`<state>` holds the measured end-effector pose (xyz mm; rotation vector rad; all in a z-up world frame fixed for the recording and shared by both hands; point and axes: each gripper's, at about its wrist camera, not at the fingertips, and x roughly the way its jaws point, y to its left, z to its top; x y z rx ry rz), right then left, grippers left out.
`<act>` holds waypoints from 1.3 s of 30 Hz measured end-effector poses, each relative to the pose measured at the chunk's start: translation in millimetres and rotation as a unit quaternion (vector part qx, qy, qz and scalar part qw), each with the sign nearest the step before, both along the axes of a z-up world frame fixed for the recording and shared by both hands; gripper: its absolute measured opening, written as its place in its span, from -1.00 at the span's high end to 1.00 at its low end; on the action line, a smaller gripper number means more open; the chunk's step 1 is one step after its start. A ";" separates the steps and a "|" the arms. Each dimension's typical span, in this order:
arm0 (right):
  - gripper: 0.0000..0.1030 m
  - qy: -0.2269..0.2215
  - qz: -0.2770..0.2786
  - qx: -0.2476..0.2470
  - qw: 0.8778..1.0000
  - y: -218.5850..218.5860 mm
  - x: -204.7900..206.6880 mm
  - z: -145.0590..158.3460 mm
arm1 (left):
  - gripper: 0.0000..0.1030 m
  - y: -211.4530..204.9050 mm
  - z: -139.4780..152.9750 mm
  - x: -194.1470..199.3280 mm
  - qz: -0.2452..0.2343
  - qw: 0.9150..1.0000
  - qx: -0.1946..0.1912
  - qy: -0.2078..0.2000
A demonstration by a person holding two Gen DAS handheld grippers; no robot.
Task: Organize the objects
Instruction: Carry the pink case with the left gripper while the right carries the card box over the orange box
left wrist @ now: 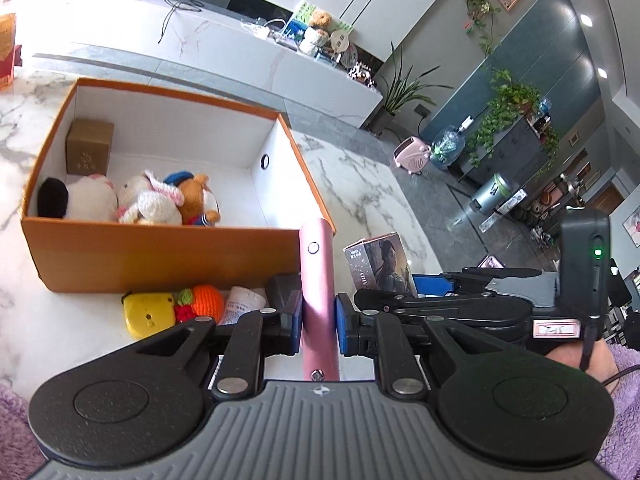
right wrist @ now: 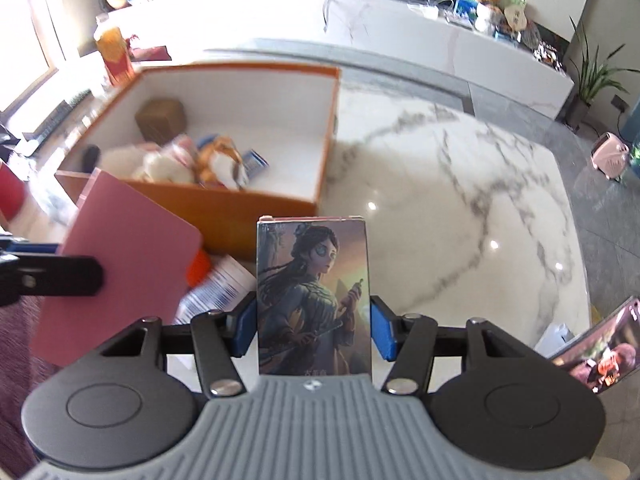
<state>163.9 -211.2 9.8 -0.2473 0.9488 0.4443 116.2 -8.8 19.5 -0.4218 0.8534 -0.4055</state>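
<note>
Left gripper [left wrist: 318, 322]: jaws narrow, clamped on pink notebook [left wrist: 317, 280] held edge-up | Right gripper [right wrist: 314, 330]: pads against picture box [right wrist: 314, 300], upright, off the table | Orange box [left wrist: 160, 252] just ahead, toys in its left part | Advice: clear near wall, lower into bare right side, release one at a time.

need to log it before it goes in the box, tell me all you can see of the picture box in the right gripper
The picture box is a small upright carton, glossy card by its look, its front printed with a painted dark-haired figure holding a thin rod. It stands between the right gripper's blue pads, which press its two narrow sides. Its lower edge is hidden behind the gripper body. The orange box lies beyond it.
</note>
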 end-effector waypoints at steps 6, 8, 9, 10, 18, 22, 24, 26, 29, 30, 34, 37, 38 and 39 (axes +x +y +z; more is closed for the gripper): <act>-0.14 -0.014 0.017 0.042 0.999 28.8 2.4 26.5 | 0.62 21.3 19.9 14.0 0.006 1.000 -0.003 -0.023; -0.15 -0.020 0.021 0.049 0.998 37.5 4.0 31.8 | 0.62 27.3 25.7 21.7 0.006 1.000 0.003 -0.029; -0.14 -0.022 0.023 0.052 0.998 42.3 1.5 36.1 | 0.62 30.1 28.0 25.2 0.006 0.999 0.007 -0.031; -0.15 -0.022 0.025 0.054 0.998 47.0 4.6 37.7 | 0.62 33.4 30.2 30.0 0.007 0.999 0.010 -0.033; -0.14 -0.016 0.012 0.088 0.996 79.2 38.3 43.9 | 0.62 59.6 32.9 72.6 0.021 0.999 0.029 -0.040; -0.14 -0.007 0.000 0.098 0.995 92.0 64.3 37.5 | 0.62 70.7 31.0 94.5 0.028 0.998 0.043 -0.040; -0.15 -0.003 -0.005 0.098 0.995 96.8 77.9 34.8 | 0.62 78.2 31.4 105.7 0.028 0.998 0.047 -0.042; -0.15 -0.002 -0.011 0.096 0.995 100.7 90.3 32.4 | 0.62 85.4 30.4 118.2 0.028 0.998 0.046 -0.041; -0.15 0.000 -0.013 0.090 0.996 107.3 107.5 27.2 | 0.62 93.6 25.1 139.6 0.029 0.998 0.051 -0.035; -0.15 0.002 -0.014 0.089 0.996 109.7 113.1 25.1 | 0.62 96.0 21.6 146.5 0.030 0.998 0.051 -0.030; -0.15 0.008 -0.018 0.091 0.996 118.0 130.8 14.8 | 0.62 102.1 -0.6 167.4 0.044 0.999 0.031 -0.010; -0.15 0.014 -0.018 0.092 0.996 123.9 142.2 5.4 | 0.62 103.8 -19.6 179.0 0.058 0.998 0.025 -0.005; -0.15 0.016 -0.018 0.089 0.996 125.7 145.2 1.8 | 0.62 105.5 -25.8 183.0 0.061 0.998 0.024 -0.001; -0.15 0.018 -0.018 0.087 0.996 126.8 148.5 -1.8 | 0.62 105.9 -31.2 185.6 0.062 0.998 0.022 0.004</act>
